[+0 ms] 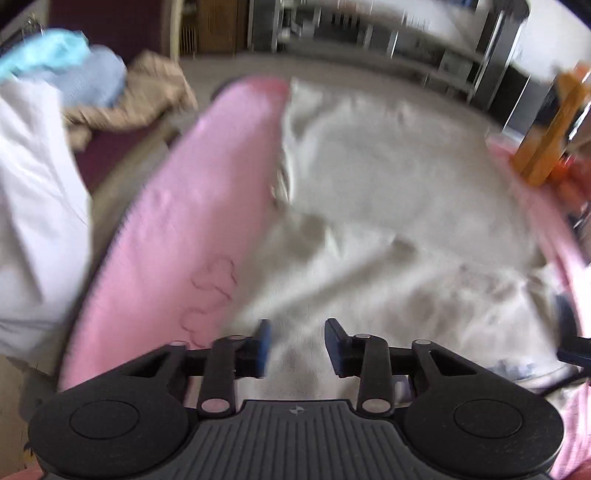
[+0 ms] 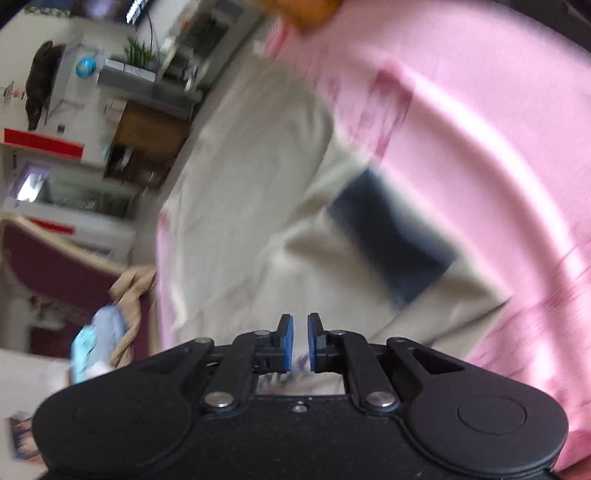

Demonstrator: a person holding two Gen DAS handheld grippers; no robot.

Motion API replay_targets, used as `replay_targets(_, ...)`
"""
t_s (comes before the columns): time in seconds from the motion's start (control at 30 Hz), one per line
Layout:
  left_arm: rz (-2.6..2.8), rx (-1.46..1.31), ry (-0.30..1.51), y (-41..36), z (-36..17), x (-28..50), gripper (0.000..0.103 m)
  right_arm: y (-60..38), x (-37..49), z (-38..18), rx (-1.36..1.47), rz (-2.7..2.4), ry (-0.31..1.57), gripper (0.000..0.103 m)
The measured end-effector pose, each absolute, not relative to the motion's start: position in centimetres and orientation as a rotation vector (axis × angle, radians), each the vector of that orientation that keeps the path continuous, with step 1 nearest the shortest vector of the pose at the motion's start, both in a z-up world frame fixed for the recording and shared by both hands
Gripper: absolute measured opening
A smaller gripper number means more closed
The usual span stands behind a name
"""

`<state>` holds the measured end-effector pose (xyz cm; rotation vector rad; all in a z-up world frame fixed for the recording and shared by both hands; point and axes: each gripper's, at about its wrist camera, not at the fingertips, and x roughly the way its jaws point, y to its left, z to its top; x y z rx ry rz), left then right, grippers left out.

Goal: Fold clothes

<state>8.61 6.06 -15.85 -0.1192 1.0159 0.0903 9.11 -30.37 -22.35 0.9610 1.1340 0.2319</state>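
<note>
A cream garment [image 1: 388, 184] lies spread and wrinkled on a pink sheet [image 1: 207, 177]. My left gripper [image 1: 299, 347] hovers over the garment's near edge, jaws apart, with only the cloth below showing in the gap. In the right wrist view the same cream garment [image 2: 251, 177] carries a dark blue patch [image 2: 391, 236] and rests on the pink sheet [image 2: 480, 129]. My right gripper [image 2: 300, 341] has its blue pads almost together at the garment's near edge, with a bit of pale cloth caught between them. Both views are blurred.
A pile of clothes sits at the left: a light blue piece [image 1: 74, 70], a beige one [image 1: 147, 99] and white fabric [image 1: 33, 184]. An orange object [image 1: 554, 129] stands at the bed's right edge. Shelving [image 1: 369, 33] lines the back, and a maroon panel [image 2: 55, 258] stands beside the bed.
</note>
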Motion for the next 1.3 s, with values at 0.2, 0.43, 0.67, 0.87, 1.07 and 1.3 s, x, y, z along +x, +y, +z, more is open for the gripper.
replay_targets(0.2,0.282,0.112,1.019,6.9,-16.4,6.6,0.039,-32.7,8.6,-22.9,0.809,0.031,1.194,0.000)
replay_targets(0.43,0.387,0.012,0.975,10.5,-13.5,4.4,0.026,-35.7,6.3,-19.7,0.741,-0.106,1.015,0.011)
replay_targets(0.67,0.105,0.000,0.931,7.9,-10.5,7.5,0.030,-31.8,9.2,-17.3,0.714,0.090,0.906,0.015)
replay_targets(0.87,-0.221,-0.011,0.958,2.5,-13.0,11.9,0.027,-27.2,13.9,-20.0,0.789,0.298,0.976,0.015)
replay_targets(1.07,-0.123,-0.066,0.987,2.5,-16.7,15.2,0.027,-21.6,16.3,-23.0,0.820,0.496,1.146,0.015)
replay_targets(1.3,0.252,-0.220,0.927,9.7,-16.8,16.1,0.013,-29.9,15.2,-27.2,1.215,0.067,0.926,0.000)
